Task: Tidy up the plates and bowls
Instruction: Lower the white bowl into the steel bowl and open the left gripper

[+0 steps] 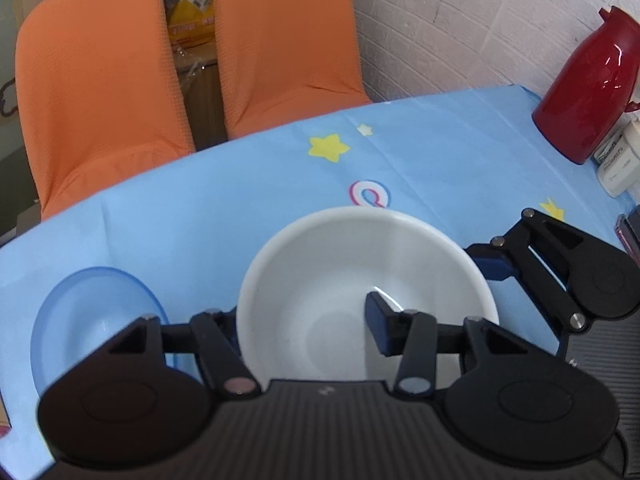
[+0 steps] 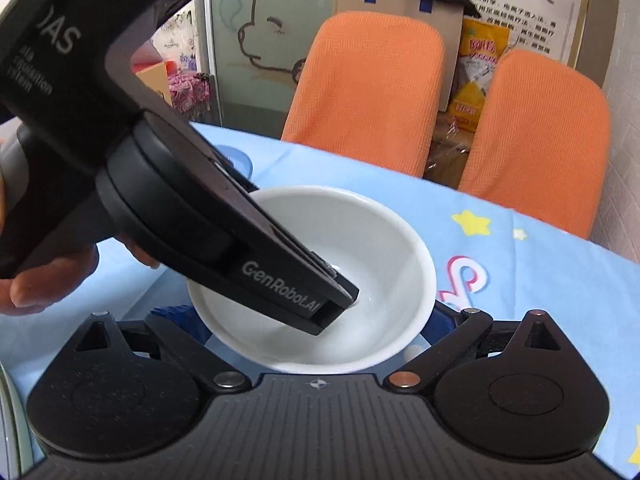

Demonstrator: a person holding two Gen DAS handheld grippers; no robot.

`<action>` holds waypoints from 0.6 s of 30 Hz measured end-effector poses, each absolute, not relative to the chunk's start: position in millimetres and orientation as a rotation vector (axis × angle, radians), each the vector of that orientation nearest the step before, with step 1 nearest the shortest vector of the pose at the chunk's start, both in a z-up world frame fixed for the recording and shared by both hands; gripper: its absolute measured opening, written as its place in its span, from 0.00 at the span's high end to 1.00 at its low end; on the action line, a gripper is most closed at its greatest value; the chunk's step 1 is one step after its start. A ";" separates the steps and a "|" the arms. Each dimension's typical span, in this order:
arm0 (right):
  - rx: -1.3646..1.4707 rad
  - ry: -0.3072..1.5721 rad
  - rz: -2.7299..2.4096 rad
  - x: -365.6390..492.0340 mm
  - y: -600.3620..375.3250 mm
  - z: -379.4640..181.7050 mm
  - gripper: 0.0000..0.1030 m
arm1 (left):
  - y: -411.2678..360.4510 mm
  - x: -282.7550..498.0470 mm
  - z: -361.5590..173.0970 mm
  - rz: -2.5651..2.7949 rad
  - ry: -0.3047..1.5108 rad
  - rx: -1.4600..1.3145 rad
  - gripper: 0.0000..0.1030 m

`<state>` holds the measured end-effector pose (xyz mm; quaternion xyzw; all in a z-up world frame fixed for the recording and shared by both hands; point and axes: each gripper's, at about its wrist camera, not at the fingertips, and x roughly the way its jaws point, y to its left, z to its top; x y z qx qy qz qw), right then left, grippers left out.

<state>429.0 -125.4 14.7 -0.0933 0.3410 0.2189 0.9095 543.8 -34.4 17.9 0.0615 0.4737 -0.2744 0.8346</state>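
Observation:
A white bowl (image 1: 360,272) sits on the blue tablecloth; it also shows in the right wrist view (image 2: 372,264). My left gripper (image 1: 304,328) straddles the bowl's near-left rim, one finger inside, one outside, jaws still apart. My right gripper (image 2: 320,320) is open just beside the bowl, its fingers spread wide around the bowl's near side; it also shows in the left wrist view (image 1: 492,264) at the bowl's right. A translucent blue bowl (image 1: 92,320) lies left of the white one.
A red thermos jug (image 1: 588,88) and a white box (image 1: 618,164) stand at the table's right. Two orange chairs (image 1: 100,80) stand behind the table's (image 1: 200,208) far edge. A hand (image 2: 40,276) holds the left gripper.

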 end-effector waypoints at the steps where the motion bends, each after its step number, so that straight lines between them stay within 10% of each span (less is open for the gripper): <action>1: -0.197 0.698 0.450 421.9 -125.8 18.3 0.16 | -37.2 536.1 23.1 -0.584 0.993 0.131 0.55; 18: -0.228 0.684 0.371 231.1 -182.1 53.8 0.17 | -99.3 326.1 56.1 -0.699 0.932 0.126 0.52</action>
